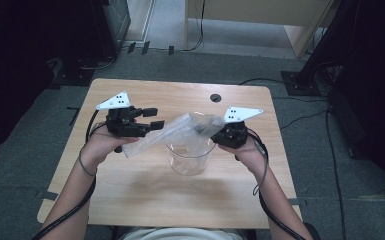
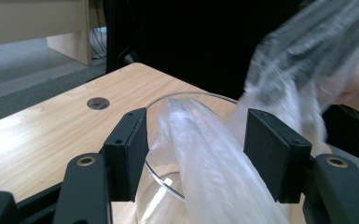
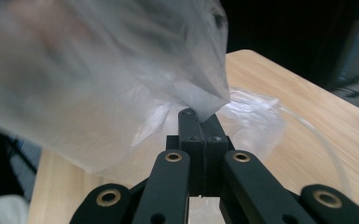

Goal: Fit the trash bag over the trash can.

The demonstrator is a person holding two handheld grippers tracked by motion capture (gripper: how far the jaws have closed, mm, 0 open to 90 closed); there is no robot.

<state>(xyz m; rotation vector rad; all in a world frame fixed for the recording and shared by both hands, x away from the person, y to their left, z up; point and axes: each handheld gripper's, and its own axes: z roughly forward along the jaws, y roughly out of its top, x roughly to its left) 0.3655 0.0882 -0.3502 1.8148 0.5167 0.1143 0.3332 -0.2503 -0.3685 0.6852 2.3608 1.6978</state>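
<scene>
Nearest the camera, the right claw has its two black jaws pressed flat together on a corner of the clear plastic bag, which billows up and away from the pinch. Only a thin edge of film sits between the pads, so a firm tug could pull it free or stretch and tear it.

Across from it, the left claw stands partly open with a twisted length of the bag running through the gap; the pads do not seem to press on the film. If this claw closes on the bunched twist, it would likely catch several layers at once and the mouth of the bag would stay shut rather than spread.

Just beyond and below both claws stands the glass jar, with the bag stretched above its rim from one claw to the other. A sideways pull on the bag while part of it hangs inside could tip the jar or drag it over the wooden surface, which gives it nothing to brace against.
</scene>
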